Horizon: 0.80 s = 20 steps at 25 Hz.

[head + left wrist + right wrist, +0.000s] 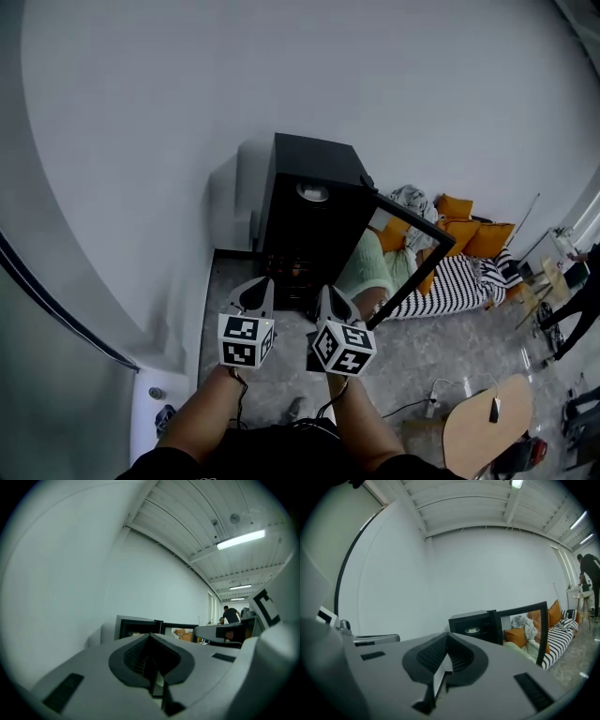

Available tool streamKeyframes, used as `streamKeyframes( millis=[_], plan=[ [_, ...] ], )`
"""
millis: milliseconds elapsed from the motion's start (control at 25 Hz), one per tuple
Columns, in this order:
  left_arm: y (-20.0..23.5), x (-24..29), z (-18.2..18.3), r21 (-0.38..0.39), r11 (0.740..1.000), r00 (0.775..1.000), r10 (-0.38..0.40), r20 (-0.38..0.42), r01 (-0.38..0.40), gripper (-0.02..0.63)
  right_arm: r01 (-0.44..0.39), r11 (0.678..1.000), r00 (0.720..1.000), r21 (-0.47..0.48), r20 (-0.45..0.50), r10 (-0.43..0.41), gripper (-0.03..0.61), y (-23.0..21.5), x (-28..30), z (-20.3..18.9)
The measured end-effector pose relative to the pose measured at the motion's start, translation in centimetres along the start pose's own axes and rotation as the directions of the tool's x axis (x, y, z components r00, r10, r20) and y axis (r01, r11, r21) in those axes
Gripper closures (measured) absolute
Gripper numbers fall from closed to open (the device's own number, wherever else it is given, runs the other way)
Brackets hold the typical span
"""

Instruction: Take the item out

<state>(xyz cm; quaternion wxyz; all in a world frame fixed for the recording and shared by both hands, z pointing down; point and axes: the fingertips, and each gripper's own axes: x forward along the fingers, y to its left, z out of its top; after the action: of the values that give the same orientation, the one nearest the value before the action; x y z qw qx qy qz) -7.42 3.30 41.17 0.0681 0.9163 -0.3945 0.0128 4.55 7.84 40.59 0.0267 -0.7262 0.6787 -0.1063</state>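
Against smooth white wall (281, 75), boxy black cabinet (292, 234)

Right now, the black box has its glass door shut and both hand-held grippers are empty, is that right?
Not quite. The glass door of the black box is swung open, not shut; the head view shows it. The left hand-held gripper and the right hand-held gripper are both empty, jaws together.

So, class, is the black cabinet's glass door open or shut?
Open: the glass door stands swung out from the black cabinet, its dark inside showing.
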Motion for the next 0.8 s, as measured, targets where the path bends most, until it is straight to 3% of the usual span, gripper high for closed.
streamKeyframes(
  millis=[400,680,800],
  plan=[
    [2.3,3.1,-0.6,0.050,0.998,0.999,0.036,-0.027,-0.035,0.614,-0.010,1.000,1.000,0.028,0.015,0.010,0.575,-0.7,4.4,-0.2],
    [4.0,9.8,0.7,0.060,0.997,0.999,0.047,-0.008,-0.047,0.614,-0.014,0.997,0.999,0.071,0.037,0.011,0.575,-4.1,11.0,1.3],
    [4.4,13.6,1.1,0.076,0.996,0.999,0.050,-0.013,-0.049,0.614,-0.023,0.999,0.999,0.045,0.041,0.022,0.575,-5.8,14.4,2.1]
  ],
)
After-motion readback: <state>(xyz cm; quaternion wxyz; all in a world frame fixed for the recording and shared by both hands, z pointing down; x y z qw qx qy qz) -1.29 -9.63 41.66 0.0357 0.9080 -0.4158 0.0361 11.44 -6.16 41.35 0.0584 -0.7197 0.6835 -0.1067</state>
